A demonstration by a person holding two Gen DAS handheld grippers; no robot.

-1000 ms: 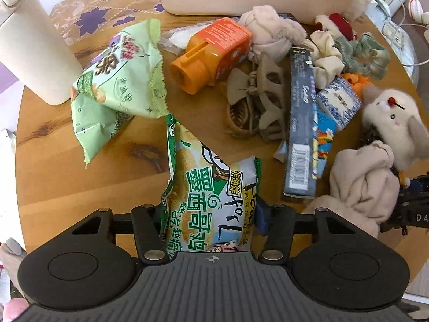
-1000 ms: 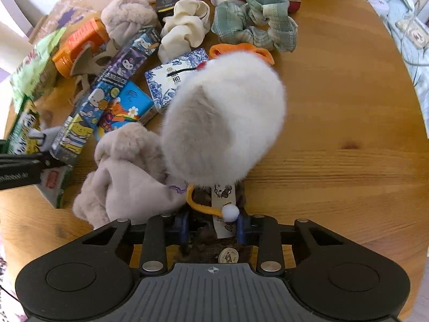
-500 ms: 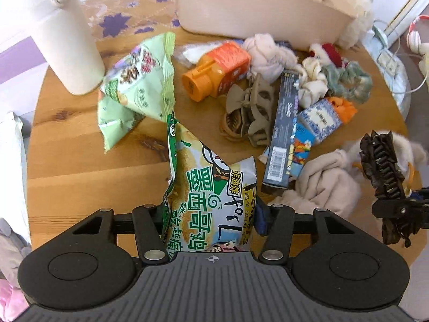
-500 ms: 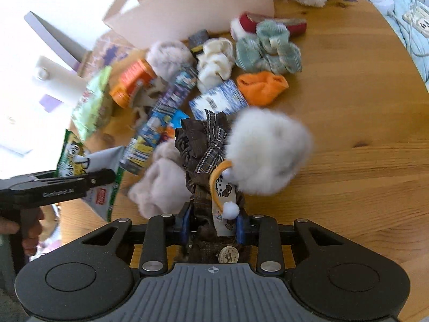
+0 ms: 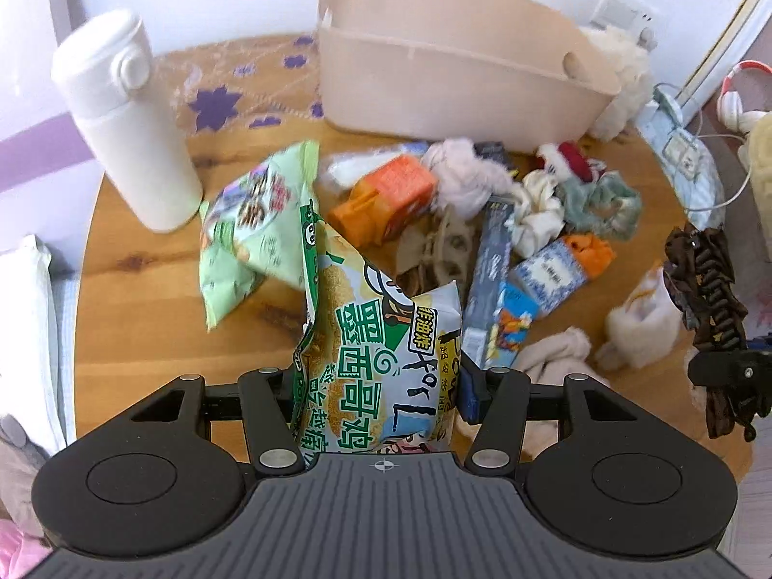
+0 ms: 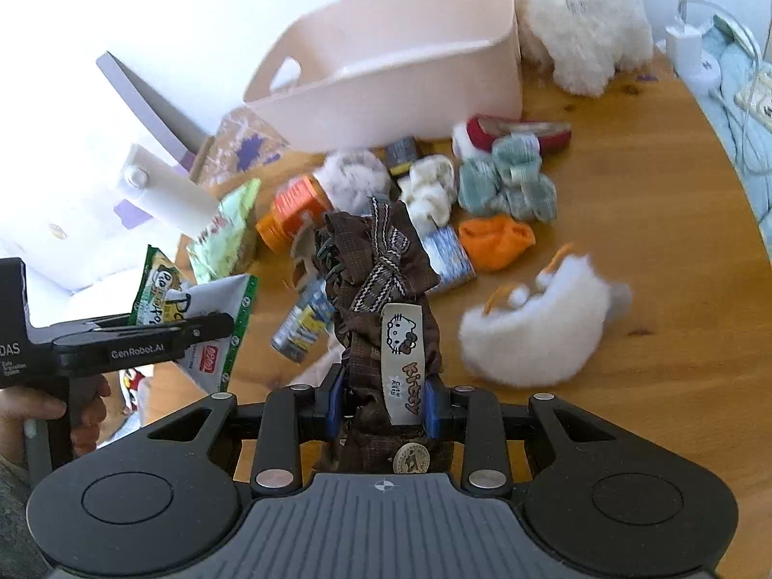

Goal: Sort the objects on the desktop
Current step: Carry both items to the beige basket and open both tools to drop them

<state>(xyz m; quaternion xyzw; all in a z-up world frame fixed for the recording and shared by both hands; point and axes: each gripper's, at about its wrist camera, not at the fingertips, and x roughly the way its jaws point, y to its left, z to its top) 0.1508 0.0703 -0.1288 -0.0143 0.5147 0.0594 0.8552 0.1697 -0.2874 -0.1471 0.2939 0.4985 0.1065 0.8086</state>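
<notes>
Green-white snack bag (image 5: 381, 352); brown checked hair clip (image 6: 381, 289); beige bin (image 5: 448, 82).

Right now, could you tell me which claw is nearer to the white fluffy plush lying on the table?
Right. The right claw, gripping a brown hair clip, hangs just beside the white plush; the left claw, holding a snack bag, is across the clutter.

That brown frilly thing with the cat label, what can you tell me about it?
The brown hair clip is covered in ruffled plaid fabric, with a woven ribbon bow, a white cartoon-cat label and a round metal badge near its base. The right hand-held gripper holds it up off the table, blue pads pressed on both its sides.
</notes>
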